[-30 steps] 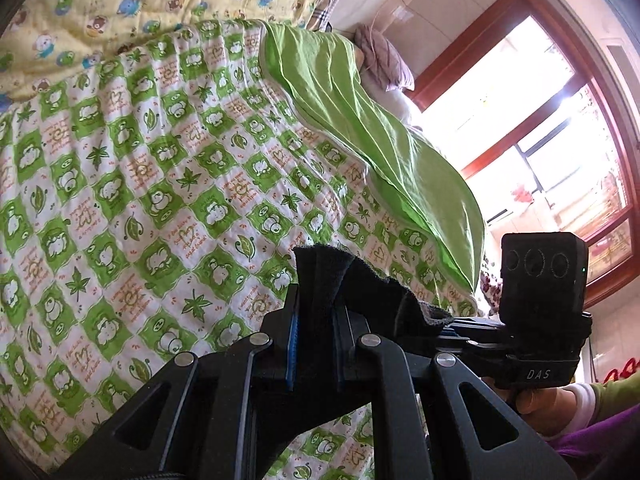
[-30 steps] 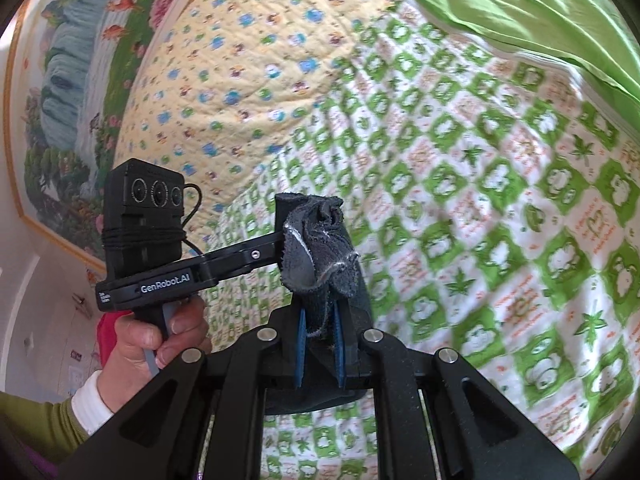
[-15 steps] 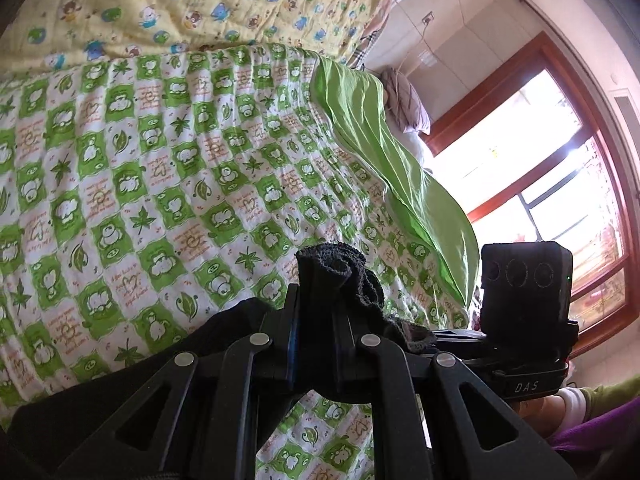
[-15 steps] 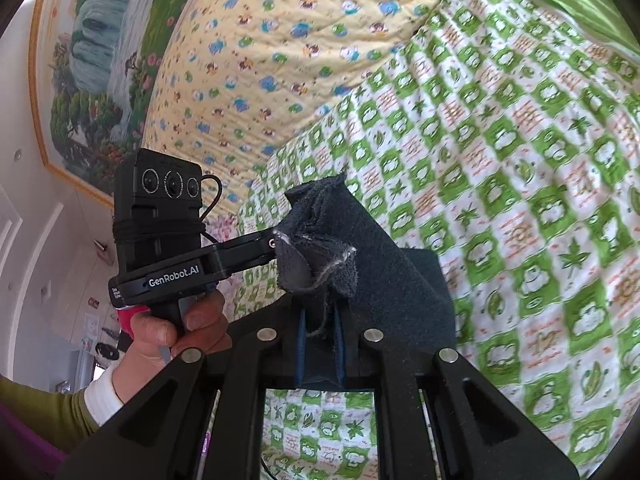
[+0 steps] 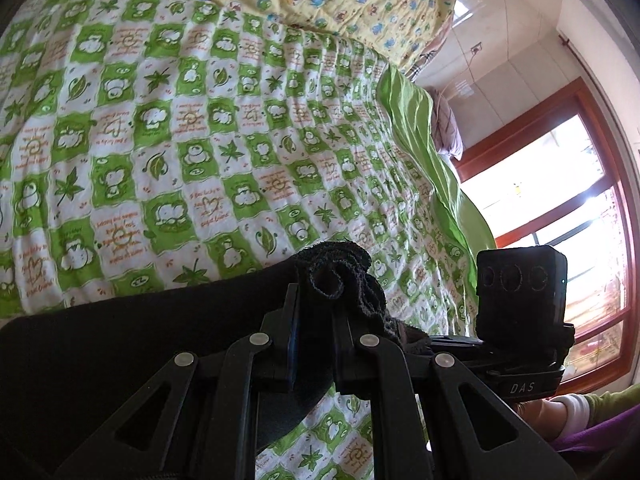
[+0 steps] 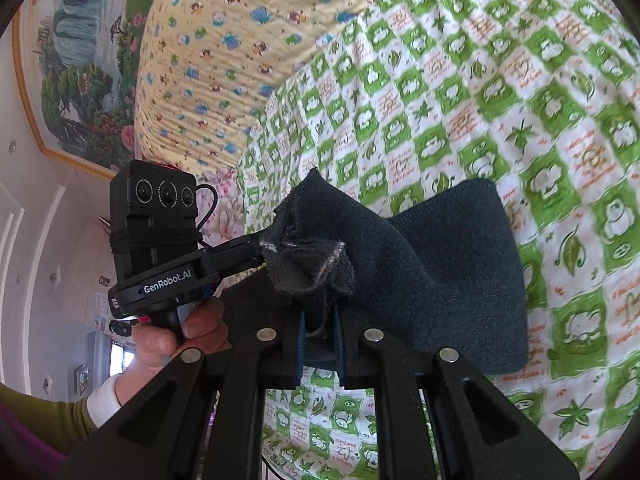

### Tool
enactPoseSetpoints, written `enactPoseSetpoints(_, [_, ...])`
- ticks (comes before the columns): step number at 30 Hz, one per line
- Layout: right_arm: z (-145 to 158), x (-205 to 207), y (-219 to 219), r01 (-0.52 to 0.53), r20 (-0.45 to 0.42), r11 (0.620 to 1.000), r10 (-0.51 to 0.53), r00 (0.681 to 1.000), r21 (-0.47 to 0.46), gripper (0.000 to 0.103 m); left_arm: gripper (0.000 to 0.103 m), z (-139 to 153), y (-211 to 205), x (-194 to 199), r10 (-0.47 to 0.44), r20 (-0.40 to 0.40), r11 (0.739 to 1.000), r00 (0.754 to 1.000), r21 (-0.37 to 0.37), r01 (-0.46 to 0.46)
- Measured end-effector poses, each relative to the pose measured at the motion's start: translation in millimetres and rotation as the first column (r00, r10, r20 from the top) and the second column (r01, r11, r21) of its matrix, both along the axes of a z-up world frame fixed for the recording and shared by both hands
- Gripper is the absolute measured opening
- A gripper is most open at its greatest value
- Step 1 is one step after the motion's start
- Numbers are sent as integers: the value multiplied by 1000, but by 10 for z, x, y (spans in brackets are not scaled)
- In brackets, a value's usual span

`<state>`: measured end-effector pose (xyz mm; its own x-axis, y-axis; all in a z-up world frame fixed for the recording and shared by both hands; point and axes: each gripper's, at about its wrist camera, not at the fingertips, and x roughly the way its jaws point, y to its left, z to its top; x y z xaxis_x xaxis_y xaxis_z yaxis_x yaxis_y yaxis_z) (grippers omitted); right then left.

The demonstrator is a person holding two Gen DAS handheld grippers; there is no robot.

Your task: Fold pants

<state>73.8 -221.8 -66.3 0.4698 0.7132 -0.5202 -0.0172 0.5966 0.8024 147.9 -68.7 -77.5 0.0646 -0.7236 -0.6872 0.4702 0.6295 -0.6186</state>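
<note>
On the green-checked quilt (image 6: pixel 500 92) dark pants (image 6: pixel 452 264) lie doubled, frayed hem bunched in both clenched jaws.

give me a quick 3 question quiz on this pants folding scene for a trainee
1. True or false: both grippers are shut on the dark pants.
2. What does the left gripper pinch? A) a bunched edge of the pants B) the green sheet C) nothing
3. Fill in: the pants lie on a quilt checked in white and ____.

Key
1. True: the right gripper also clamps a bunched edge.
2. A
3. green
</note>
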Motion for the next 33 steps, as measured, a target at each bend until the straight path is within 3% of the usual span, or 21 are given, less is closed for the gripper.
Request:
enactPoseSetpoints(11, [-339,70,257,-54,-62,998,52,997,-33,16,9,-374,270,-21,71,-55,997,996,46,-69])
enactPoseSetpoints(21, [-476,99,436,-102,-92,990,92,991,-103,20,11,-473,528,-95,139,-76,987,987,86,-132])
enactPoseSetpoints(24, [-475,92,474,-114,-92,987,103,990,-113,30,17,-459,633,-124,170,-83,983,982,87,-163])
enactPoseSetpoints(27, [-409,81,538,-138,-77,983,130,989,-117,47,21,-422,759,-152,217,-90,974,972,78,-211])
enactPoseSetpoints(33, [-207,55,651,-189,-34,972,186,982,-138,50,29,-280,1067,-264,328,-97,945,940,48,-324])
